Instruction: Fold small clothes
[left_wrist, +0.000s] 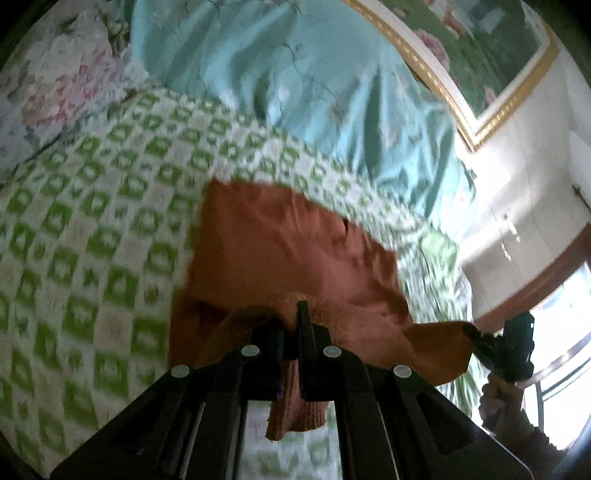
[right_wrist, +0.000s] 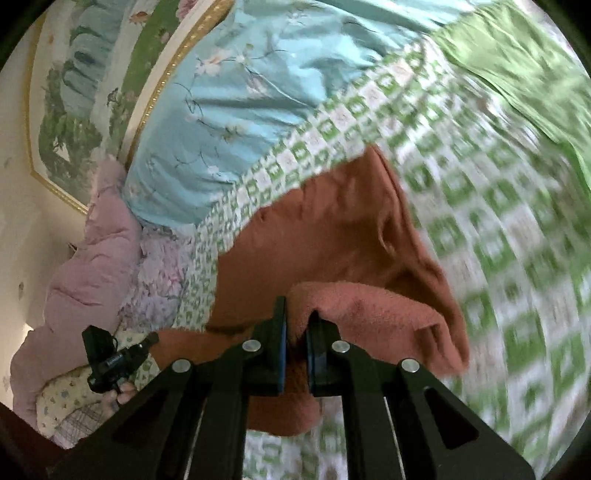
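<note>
A rust-orange small garment (left_wrist: 280, 251) lies on the green-and-white checked bed cover (left_wrist: 92, 229), with its near edge lifted. My left gripper (left_wrist: 290, 321) is shut on one near corner of it; cloth hangs down between the fingers. My right gripper (right_wrist: 297, 325) is shut on the other near corner of the garment (right_wrist: 332, 236), which bunches over the fingers. The right gripper also shows at the far right of the left wrist view (left_wrist: 480, 341), pinching the cloth. The left gripper shows at the lower left of the right wrist view (right_wrist: 153, 338).
A light blue flowered quilt (left_wrist: 295, 74) is piled at the head of the bed under a gold-framed picture (left_wrist: 480, 55). A pink quilt (right_wrist: 85, 266) lies to one side and a green cloth (right_wrist: 517, 74) to the other. A window (left_wrist: 561, 332) is at the right.
</note>
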